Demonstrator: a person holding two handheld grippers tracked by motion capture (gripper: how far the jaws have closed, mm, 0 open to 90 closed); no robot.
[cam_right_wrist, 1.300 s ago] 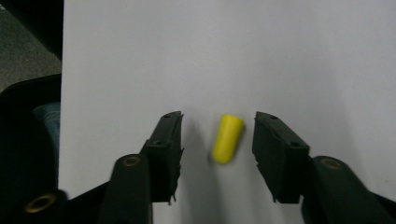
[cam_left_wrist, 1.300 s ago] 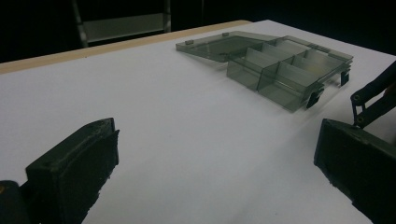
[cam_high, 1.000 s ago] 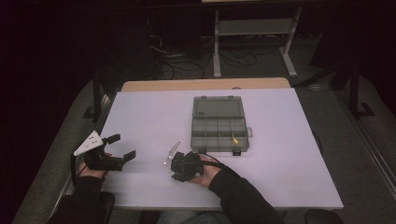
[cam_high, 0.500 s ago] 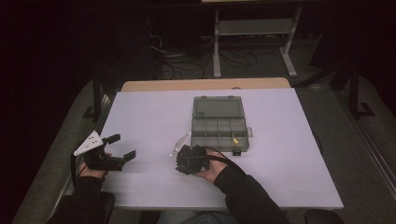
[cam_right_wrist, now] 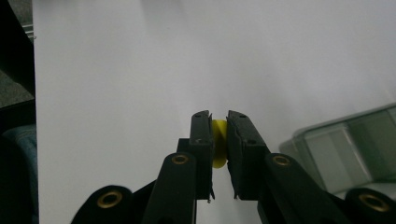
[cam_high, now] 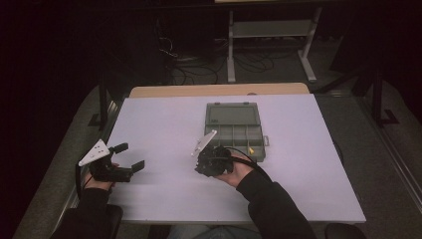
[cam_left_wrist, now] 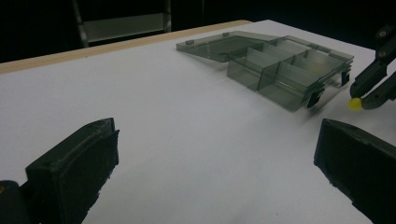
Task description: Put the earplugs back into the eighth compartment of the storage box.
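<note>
The right gripper, fingers clamped on a small yellow piece, has lifted it toward the open organiser box; left gripper fingers gape empty.

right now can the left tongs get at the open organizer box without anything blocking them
Probably yes. The left tongs stand open over bare table, and nothing lies between them and the organizer box. The right tongs, shut on a small yellow piece, hang by the box's near side and might crowd that edge.

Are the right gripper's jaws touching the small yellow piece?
Touching: in the right gripper view the right gripper has both jaws pressed against the yellow piece.
</note>
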